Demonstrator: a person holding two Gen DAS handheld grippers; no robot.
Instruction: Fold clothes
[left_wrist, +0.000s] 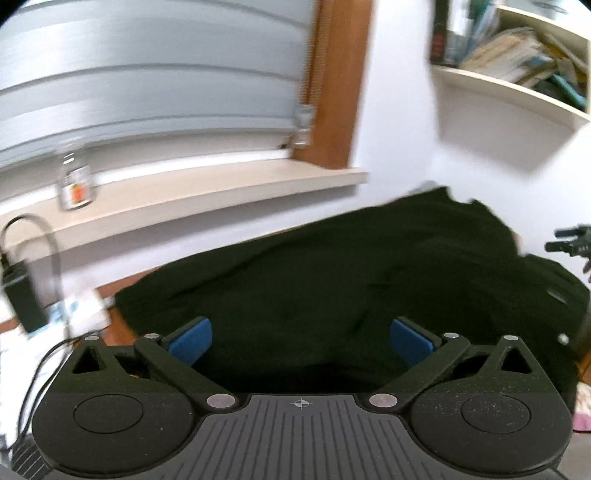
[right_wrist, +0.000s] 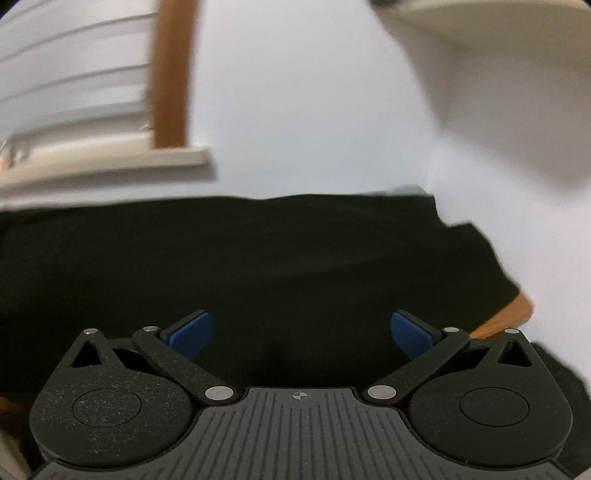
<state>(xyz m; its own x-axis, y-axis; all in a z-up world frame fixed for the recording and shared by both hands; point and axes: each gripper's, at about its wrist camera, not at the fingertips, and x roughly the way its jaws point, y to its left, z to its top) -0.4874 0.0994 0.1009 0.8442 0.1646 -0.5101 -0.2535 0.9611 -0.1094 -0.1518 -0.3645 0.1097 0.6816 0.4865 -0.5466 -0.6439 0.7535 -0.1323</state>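
Large black cloth garment (left_wrist: 332, 280) lay spread below pale wooden windowsill (left_wrist: 207, 192); my left gripper (left_wrist: 301, 341) and right gripper (right_wrist: 301, 334) hovered spread apart, empty; I judged best grab matching hem corners, lift evenly.

Black garment (left_wrist: 332, 266), blue-padded tongs (left_wrist: 301, 341), brown table (right_wrist: 517, 312)

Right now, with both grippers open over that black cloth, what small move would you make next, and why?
Probably lower the left gripper and right gripper onto the black garment to pinch its near edge. Both are open with nothing between their blue pads, and the cloth lies spread, apparently not yet folded.
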